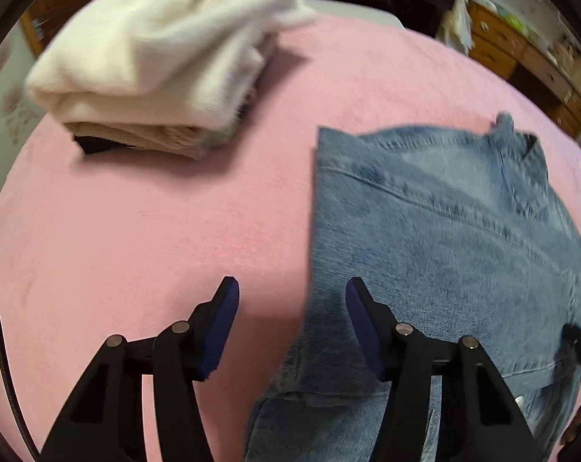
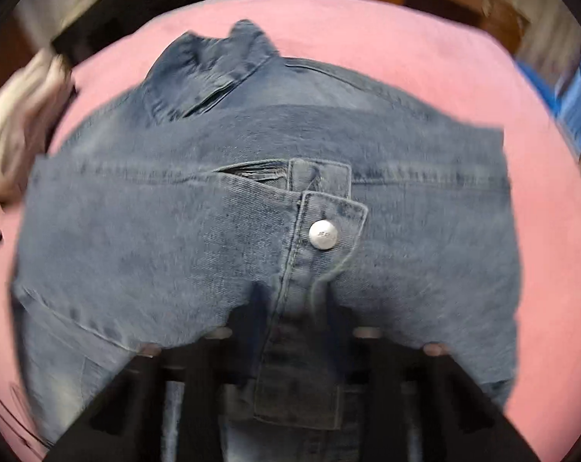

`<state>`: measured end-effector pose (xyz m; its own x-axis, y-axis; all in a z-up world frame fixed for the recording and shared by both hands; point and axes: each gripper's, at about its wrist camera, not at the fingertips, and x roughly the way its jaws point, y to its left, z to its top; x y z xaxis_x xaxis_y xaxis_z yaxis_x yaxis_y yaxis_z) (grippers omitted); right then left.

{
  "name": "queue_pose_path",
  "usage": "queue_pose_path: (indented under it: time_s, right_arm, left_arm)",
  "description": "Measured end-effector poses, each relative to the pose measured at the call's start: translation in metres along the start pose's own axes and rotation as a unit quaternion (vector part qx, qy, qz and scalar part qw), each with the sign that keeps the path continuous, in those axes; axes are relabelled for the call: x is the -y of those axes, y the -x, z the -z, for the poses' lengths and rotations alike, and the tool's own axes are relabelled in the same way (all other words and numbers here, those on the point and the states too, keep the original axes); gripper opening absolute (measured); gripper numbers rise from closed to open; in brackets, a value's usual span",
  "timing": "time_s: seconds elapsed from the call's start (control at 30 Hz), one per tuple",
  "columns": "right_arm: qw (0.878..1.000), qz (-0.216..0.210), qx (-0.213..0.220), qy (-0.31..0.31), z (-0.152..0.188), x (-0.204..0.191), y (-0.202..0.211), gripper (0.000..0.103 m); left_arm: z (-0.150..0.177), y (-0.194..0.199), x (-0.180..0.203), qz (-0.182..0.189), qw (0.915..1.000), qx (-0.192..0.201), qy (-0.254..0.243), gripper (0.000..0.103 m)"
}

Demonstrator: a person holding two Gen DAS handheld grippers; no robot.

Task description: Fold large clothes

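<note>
Left wrist: left gripper point(image 1: 292, 288) wide, empty, over jeans point(image 1: 436, 231) left edge; right gripper point(image 2: 294, 308) clamps jeans placket.

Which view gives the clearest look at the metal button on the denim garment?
The right wrist view: the metal button sits near frame centre on a denim tab of the denim garment, close enough to show faint lettering. In the left wrist view only a small pale glint near the lower right edge may be a button; it is too small to confirm.

left tool point(image 1: 292, 300): black arms; blue pads point(image 1: 223, 327); silver screws | right tool point(image 2: 294, 308): black
</note>
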<state>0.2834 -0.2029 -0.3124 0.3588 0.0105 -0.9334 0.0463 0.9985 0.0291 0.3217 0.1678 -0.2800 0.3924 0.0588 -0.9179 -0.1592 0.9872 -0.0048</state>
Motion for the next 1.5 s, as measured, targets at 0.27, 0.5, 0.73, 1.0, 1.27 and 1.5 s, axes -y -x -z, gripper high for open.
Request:
queue_pose_path:
  time_s: [0.27, 0.5, 0.73, 1.0, 1.27, 1.5]
  right_arm:
    - [0.997, 0.031, 0.064, 0.035, -0.006, -0.012, 0.039, 0.013]
    - [0.983, 0.07, 0.166, 0.032, -0.035, -0.023, 0.089, 0.012]
    - [0.993, 0.098, 0.063, -0.012, -0.049, -0.005, 0.02, 0.019]
    - [0.993, 0.068, 0.052, -0.086, -0.032, 0.028, 0.033, 0.03]
    - [0.995, -0.005, 0.096, -0.015, -0.005, -0.03, 0.066, 0.03]
    - [0.996, -0.044, 0.069, 0.04, -0.003, -0.097, 0.035, 0.027]
  left_arm:
    - [-0.018, -0.046, 0.028, 0.014, 0.9996, -0.026, 0.001, 0.019]
    - [-0.019, -0.02, 0.025, -0.006, 0.9989, 0.042, 0.018, 0.004]
    - [-0.029, -0.023, 0.002, -0.039, 0.9963, 0.052, 0.057, 0.0]
    - [-0.023, -0.01, 0.006, -0.018, 0.998, 0.054, 0.025, 0.01]
    - [0.012, 0.041, 0.06, 0.066, 0.9931, 0.075, -0.062, 0.01]
    - [0.048, 0.014, 0.112, 0.086, 0.9888, 0.021, -0.12, 0.01]
